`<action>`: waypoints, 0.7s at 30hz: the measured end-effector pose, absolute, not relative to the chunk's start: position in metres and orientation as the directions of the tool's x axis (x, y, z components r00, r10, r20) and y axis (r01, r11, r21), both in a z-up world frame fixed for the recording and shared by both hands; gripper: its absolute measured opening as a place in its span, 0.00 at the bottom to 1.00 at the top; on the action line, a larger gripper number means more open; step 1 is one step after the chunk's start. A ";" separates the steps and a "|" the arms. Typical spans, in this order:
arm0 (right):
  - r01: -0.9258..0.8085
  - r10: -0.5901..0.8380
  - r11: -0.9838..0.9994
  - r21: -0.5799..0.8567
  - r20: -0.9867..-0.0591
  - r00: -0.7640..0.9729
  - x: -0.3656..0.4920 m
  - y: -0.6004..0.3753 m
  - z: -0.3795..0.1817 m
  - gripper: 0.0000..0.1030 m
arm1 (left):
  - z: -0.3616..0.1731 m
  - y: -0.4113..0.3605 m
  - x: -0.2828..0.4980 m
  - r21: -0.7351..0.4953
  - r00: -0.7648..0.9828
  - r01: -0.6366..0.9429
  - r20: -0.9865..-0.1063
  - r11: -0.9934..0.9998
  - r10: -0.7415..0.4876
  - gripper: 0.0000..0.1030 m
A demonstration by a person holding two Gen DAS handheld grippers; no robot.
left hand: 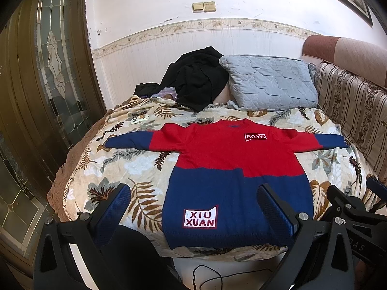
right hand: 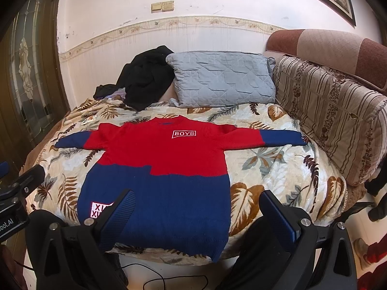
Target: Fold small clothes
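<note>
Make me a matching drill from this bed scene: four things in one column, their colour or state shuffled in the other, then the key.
Things:
1. sweater
2. pillow
3. heap of clothes
4. blanket

Descriptions:
A. black, crumpled against the wall
B. leaf-patterned, covering the bed
C. red and blue, spread flat with both sleeves out
D. grey-blue, quilted, leaning at the back

Pairs: 1-C, 2-D, 3-A, 4-B
</note>
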State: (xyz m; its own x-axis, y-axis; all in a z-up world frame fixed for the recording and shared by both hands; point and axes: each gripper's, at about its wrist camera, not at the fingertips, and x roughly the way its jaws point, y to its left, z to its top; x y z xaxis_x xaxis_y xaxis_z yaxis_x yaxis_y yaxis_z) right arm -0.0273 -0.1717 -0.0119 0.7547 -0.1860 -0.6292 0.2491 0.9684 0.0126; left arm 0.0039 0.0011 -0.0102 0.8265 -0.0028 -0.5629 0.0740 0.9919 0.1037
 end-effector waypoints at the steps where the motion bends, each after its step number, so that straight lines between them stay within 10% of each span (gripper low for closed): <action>1: 0.250 -0.187 0.968 0.012 -0.629 0.755 -0.027 -0.172 -0.012 1.00 | -0.010 0.001 0.004 0.104 0.827 0.073 -0.563 0.992 -0.002 1.00; 21: 0.251 -0.183 0.968 0.015 -0.645 0.742 -0.019 -0.177 -0.018 1.00 | -0.018 0.002 0.012 0.112 0.811 0.081 -0.585 0.990 0.000 1.00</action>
